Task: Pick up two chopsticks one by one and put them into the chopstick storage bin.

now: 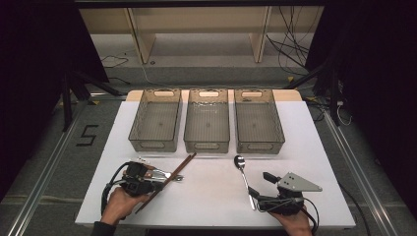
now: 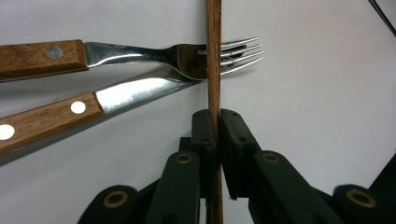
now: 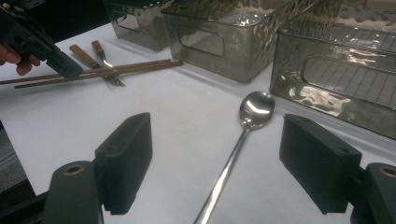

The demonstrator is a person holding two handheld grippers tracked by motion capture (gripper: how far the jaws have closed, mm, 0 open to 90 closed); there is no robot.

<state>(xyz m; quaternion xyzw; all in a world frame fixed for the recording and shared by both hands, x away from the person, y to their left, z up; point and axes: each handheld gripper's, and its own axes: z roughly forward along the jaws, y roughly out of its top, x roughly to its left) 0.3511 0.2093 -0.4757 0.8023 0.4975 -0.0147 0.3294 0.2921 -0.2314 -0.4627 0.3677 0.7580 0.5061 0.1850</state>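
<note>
Two grippers sit at the near edge of our table [image 1: 305,147]. Our left gripper [image 2: 215,122] is clenched on a chopstick [image 2: 214,60]; its long axis runs diagonally from near left up toward the middle bin [image 1: 207,122], crossing a wooden-handled fork [image 2: 140,53] and knife [image 2: 70,114]. Our right gripper [image 3: 215,158] stands released, jaws wide either side of a spoon [image 3: 247,121] whose bowl points away toward the bins. Farther off, we see three clear bins in a row. On the floor at left, a marking reads "5" [image 1: 86,134].
</note>
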